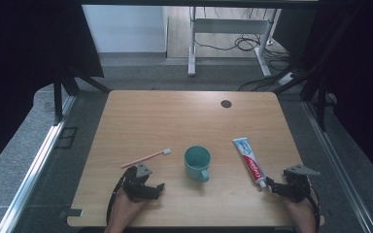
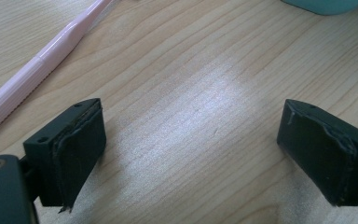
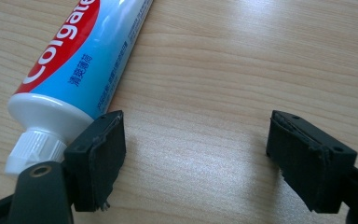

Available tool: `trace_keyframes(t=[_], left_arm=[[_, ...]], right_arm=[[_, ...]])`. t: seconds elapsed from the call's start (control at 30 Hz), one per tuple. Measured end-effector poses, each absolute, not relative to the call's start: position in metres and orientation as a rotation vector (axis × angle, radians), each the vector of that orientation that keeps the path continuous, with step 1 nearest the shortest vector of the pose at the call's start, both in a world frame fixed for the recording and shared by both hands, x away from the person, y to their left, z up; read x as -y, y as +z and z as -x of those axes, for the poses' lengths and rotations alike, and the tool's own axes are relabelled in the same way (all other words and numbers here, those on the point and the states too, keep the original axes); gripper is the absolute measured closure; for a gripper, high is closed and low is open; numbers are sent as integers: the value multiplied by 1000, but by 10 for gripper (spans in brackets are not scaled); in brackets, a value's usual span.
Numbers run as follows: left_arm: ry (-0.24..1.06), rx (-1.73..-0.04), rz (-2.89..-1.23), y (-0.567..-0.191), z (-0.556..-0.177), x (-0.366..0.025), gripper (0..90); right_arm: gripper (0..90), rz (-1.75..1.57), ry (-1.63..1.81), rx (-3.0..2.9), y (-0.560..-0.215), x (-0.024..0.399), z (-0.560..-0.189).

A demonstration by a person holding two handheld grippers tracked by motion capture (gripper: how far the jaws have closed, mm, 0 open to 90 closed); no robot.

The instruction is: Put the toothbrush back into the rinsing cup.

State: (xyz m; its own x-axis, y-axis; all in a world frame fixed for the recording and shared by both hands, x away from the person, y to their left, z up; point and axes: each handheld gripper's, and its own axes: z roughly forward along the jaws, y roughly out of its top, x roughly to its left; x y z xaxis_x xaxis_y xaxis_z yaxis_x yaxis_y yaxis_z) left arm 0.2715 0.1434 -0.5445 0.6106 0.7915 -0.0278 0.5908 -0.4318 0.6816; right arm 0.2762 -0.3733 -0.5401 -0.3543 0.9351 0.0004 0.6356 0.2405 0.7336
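Lying flat on desk: toothpaste tube, just beside right gripper, released, empty. Soft, light, probably slippery; best taken near stiff capped shoulder. Toothbrush, slim, rigid, near left gripper, likewise released.

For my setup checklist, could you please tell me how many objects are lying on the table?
3: toothbrush at left, teal mug in the middle, toothpaste tube at right.

Mug between toothbrush and toothpaste tube
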Motion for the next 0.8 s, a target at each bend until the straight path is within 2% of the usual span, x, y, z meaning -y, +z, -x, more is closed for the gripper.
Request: trace_keyframes(t=[0.27,0.5,0.6,0.63,0.77,0.8], left_arm=[[390,-1082,-2172,-544,-271,-144,84],[392,-1065,-2167,-543,-270,-148,165],[388,-1057,-2177,-541,-270,-149,262],[386,-1052,-2179,-540,-270,-149,262],[370,-1032,-2197,-538,-270,-148,354],[361,-1028,-2199,-536,-270,-147,406]], right_arm=[[179,-1433,906,-2081,-540,373,-276],[174,-1432,907,-2083,-540,373,-277],[173,-1432,907,-2084,-540,373,-277],[173,-1432,907,-2084,-540,373,-277],[172,-1431,906,-2084,-540,373,-277],[172,-1432,906,-2084,-540,373,-277]])
